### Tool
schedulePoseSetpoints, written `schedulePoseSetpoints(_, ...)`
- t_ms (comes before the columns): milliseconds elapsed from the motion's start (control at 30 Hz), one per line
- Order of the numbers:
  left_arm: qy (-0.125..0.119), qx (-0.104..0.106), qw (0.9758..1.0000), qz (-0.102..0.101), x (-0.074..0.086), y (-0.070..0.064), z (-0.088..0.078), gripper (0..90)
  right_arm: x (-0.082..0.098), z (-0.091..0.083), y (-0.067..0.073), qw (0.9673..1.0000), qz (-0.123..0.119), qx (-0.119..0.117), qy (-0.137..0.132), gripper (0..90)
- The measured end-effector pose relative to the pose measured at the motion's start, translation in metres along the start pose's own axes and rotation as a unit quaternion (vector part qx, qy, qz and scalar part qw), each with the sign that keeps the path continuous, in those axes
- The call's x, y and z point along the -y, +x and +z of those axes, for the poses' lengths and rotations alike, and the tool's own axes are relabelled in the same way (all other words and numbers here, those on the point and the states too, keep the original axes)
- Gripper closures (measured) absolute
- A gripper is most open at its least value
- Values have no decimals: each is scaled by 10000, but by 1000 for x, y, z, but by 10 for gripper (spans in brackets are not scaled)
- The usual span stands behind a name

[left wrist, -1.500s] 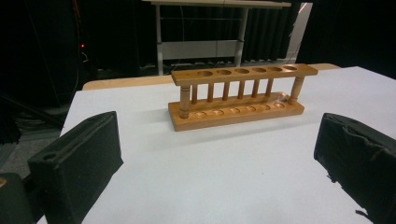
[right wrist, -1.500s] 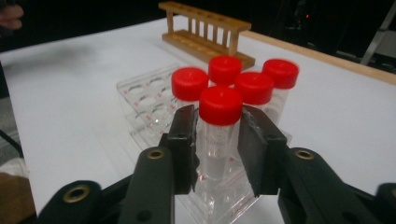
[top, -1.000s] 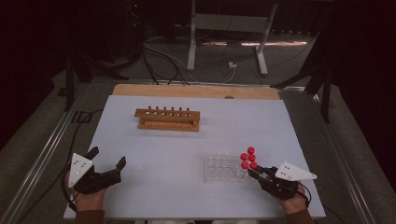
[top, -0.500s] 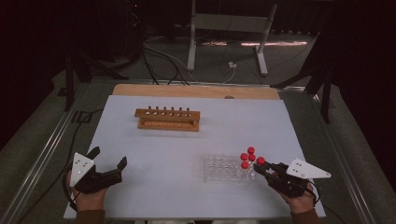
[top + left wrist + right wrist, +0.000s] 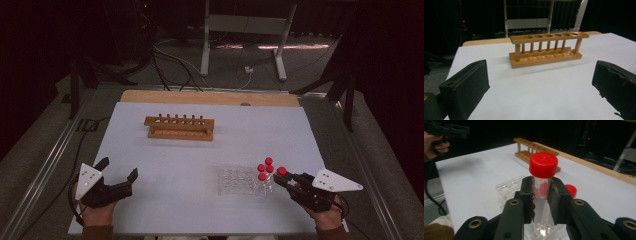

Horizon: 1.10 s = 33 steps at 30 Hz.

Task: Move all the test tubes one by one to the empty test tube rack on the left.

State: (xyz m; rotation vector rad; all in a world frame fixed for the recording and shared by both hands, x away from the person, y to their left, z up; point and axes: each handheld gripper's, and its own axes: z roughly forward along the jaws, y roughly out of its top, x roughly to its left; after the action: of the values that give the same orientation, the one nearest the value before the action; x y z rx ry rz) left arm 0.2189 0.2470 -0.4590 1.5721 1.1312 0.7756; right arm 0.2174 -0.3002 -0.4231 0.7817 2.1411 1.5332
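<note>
— Tube (image 5: 543, 182), red-capped: location?
— Clamped in right gripper (image 5: 541, 202), at clear tray's (image 5: 235, 181) right end, beside three capped tubes (image 5: 265, 167).
— Left gripper (image 5: 118, 171)?
— Jaws apart, nothing between. Beyond: wooden rack (image 5: 180, 127).

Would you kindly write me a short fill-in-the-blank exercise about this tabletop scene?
1. The right hand-held gripper is shut on a tube with a ____ cap.
2. The wooden test tube rack holds ____ tubes.
3. The left hand-held gripper has its jaws ____.
4. The other capped tubes stand in a ____ plastic rack.

Missing words: red; no; open; clear
</note>
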Motion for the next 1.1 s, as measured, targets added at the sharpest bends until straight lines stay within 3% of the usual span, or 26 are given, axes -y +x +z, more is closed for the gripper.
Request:
schedulePoseSetpoints(200,42,130,9998,152,-6,-9,4,17,-6,3,6,9997,-31,-233,27,744)
schedulePoseSetpoints(367,68,294,9995,63,-11,-16,10,17,-10,10,9,9992,40,-396,9,744)
schedulePoseSetpoints(533,184,684,9974,123,-21,-35,20,20,-20,22,16,9989,-27,-464,66,744)
schedulePoseSetpoints(633,236,950,9950,214,-27,-50,28,33,-27,32,21,9985,-84,-523,123,744)
schedulePoseSetpoints(700,253,1005,9944,226,-29,-54,29,41,-30,40,25,9982,-115,-565,172,744)
schedulePoseSetpoints(867,261,1510,9876,337,-48,-87,45,46,-34,58,31,9977,-117,-610,277,744)
schedulePoseSetpoints(1033,229,1713,9840,430,-59,-104,54,53,-38,74,35,9975,-97,-599,363,743)
schedulePoseSetpoints(1100,201,1882,9809,450,-66,-117,61,59,-39,79,35,9975,-85,-595,375,744)
